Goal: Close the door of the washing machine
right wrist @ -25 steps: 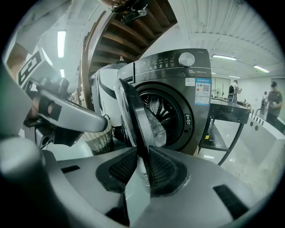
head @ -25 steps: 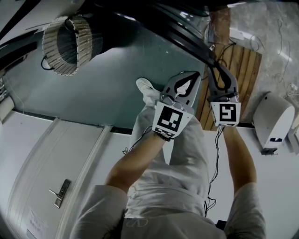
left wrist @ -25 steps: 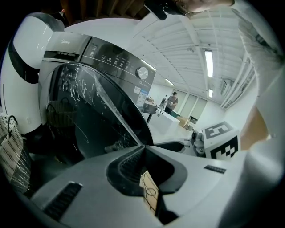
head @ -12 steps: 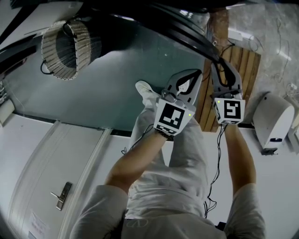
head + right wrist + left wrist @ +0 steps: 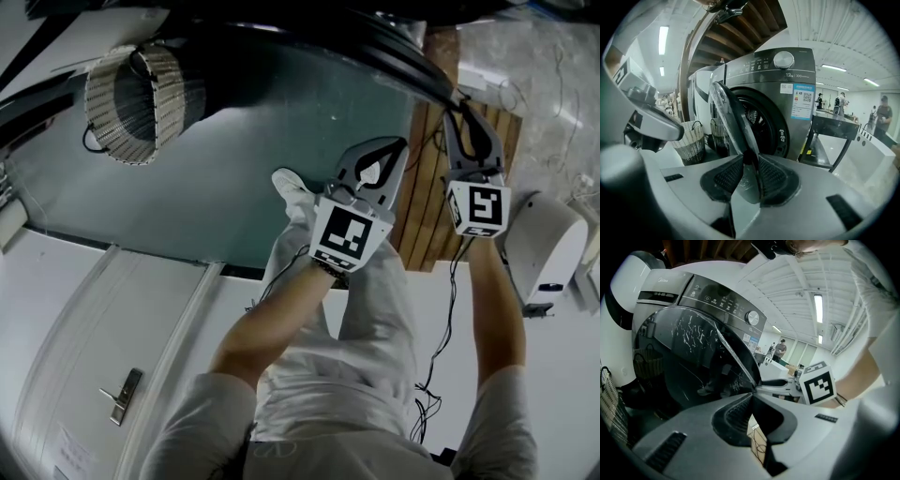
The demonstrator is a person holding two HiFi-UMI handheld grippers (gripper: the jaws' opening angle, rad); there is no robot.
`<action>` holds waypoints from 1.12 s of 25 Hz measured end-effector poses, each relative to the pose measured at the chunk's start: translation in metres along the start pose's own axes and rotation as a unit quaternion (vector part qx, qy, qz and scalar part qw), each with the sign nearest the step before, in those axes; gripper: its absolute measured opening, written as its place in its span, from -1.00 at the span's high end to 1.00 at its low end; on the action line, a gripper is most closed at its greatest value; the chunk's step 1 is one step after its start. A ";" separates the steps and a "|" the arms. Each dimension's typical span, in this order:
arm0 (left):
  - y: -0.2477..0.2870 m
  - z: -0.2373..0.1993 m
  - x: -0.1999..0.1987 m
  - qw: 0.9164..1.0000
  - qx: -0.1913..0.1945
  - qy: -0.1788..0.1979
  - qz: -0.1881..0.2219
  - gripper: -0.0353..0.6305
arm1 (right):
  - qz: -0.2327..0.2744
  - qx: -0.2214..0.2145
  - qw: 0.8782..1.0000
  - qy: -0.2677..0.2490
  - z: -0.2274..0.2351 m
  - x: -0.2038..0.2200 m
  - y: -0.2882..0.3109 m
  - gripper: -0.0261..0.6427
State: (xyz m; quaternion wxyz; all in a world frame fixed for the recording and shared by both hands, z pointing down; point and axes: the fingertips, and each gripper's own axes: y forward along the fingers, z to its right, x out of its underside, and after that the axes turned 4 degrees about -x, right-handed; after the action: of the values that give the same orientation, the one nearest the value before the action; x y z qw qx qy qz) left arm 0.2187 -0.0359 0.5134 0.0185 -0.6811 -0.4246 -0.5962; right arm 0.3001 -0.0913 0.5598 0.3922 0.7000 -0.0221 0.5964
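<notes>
Left gripper (image 5: 752,393) was clenched shut on nothing, and the right gripper (image 5: 749,157) had just been opening its jaws with the rim of the door (image 5: 729,117) between them, that door hanging ajar off the washing machine (image 5: 787,108).

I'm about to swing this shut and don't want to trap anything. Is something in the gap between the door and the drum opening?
Nothing visible does. The gap between the door and the drum opening looks clear; the wicker baskets stand on the door's outer side.
</notes>
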 end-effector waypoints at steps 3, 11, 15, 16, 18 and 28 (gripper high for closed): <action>0.003 -0.004 -0.002 1.000 -0.004 -0.001 0.004 0.88 | 0.004 0.005 1.000 -0.006 0.012 -0.004 0.007 0.61; 0.033 -0.009 -0.033 0.999 -0.009 -0.005 0.041 0.88 | 0.013 0.017 0.999 -0.025 0.037 -0.017 0.023 0.60; 0.055 -0.003 -0.053 0.998 -0.001 0.002 0.059 0.88 | 0.018 0.019 0.999 -0.026 0.047 -0.022 0.029 0.60; 0.061 -0.003 -0.058 0.998 0.001 0.006 0.063 0.88 | 0.020 0.020 0.999 -0.028 0.051 -0.024 0.031 0.59; 0.071 -0.004 -0.067 0.998 0.004 0.015 0.068 0.88 | 0.022 0.024 0.999 -0.031 0.059 -0.028 0.036 0.59; 0.100 -0.013 -0.088 0.996 0.002 0.029 0.079 0.88 | 0.036 0.050 0.998 -0.021 0.087 -0.043 0.057 0.59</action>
State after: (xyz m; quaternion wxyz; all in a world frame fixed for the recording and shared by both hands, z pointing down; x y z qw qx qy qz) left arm 0.2744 -0.1557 0.4924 0.0787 -0.6948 -0.3699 -0.6117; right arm 0.3307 -0.1997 0.5549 0.3343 0.7301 -0.0253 0.5954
